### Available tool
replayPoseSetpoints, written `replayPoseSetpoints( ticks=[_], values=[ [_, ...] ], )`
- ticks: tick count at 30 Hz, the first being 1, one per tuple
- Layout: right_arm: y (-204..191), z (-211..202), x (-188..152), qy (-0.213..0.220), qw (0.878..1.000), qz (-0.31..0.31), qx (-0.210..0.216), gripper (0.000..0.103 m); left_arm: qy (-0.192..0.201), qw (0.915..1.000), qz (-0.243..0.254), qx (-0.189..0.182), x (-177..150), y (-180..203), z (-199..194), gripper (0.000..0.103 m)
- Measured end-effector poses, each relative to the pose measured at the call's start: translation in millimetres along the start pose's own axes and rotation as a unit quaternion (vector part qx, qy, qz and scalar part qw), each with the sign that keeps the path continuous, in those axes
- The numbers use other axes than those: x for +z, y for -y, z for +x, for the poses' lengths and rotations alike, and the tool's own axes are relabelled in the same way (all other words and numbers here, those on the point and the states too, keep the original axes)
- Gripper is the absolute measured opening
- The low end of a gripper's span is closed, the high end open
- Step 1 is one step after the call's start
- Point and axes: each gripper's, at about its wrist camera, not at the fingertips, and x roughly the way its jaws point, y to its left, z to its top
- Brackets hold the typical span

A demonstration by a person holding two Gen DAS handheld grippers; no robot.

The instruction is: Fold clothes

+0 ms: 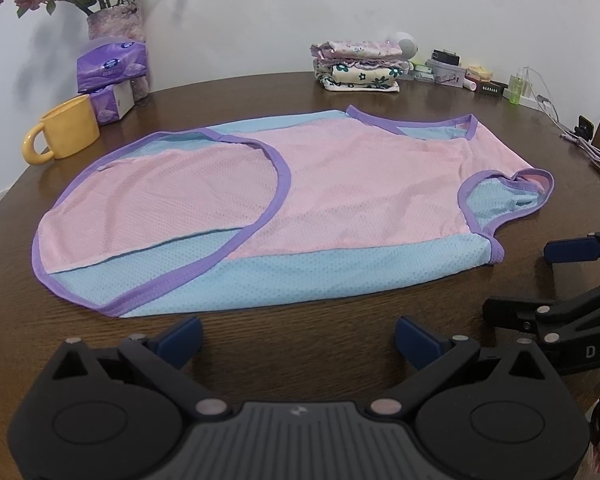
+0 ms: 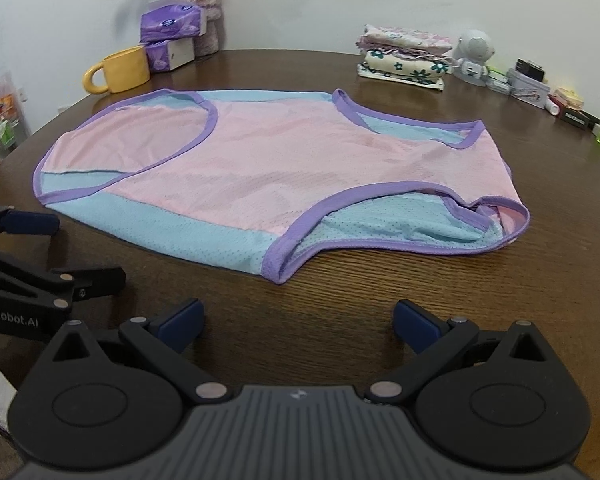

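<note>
A pink and light-blue mesh tank top (image 1: 340,184) (image 2: 284,160) with purple trim lies flat on the round dark wooden table (image 1: 300,332) (image 2: 340,288), neck opening to the right. Its hem end at the left is folded over onto the body. My left gripper (image 1: 298,340) hangs open just short of the top's near blue edge, nothing between its blue pads. My right gripper (image 2: 298,322) is open too, facing the near armhole, and empty. Each gripper shows at the side of the other's view: the right gripper (image 1: 572,276) and the left gripper (image 2: 32,248).
A yellow mug (image 1: 66,132) (image 2: 120,70), purple tissue packs (image 1: 112,76) (image 2: 170,36) and a flower vase (image 1: 116,20) stand at the back left. A stack of folded clothes (image 1: 358,68) (image 2: 404,56), small boxes, bottles and cables line the back right.
</note>
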Motion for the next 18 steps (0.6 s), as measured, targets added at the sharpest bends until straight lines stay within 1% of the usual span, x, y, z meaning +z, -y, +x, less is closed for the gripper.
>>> replayPoseSetpoints(
  ticks=[3,6,10,18],
  values=[
    [2,0,2,-0.012,1.000,-0.016,0.014,0.102,-0.009,0.9999,0.007,-0.006,3,-3,1,0.103],
    [6,0,7,-0.037,0.998,-0.035,0.030,0.102,-0.023,0.9996,0.011,-0.010,6,-8,1,0.103],
    [10,1,13,-0.064,0.994,-0.065,0.053,0.102,-0.026,0.9991,0.026,-0.022,5,-14,1,0.103],
    [17,5,22,-0.085,0.986,-0.115,0.090,0.102,-0.032,0.9951,0.071,-0.062,6,-21,2,0.103]
  ],
)
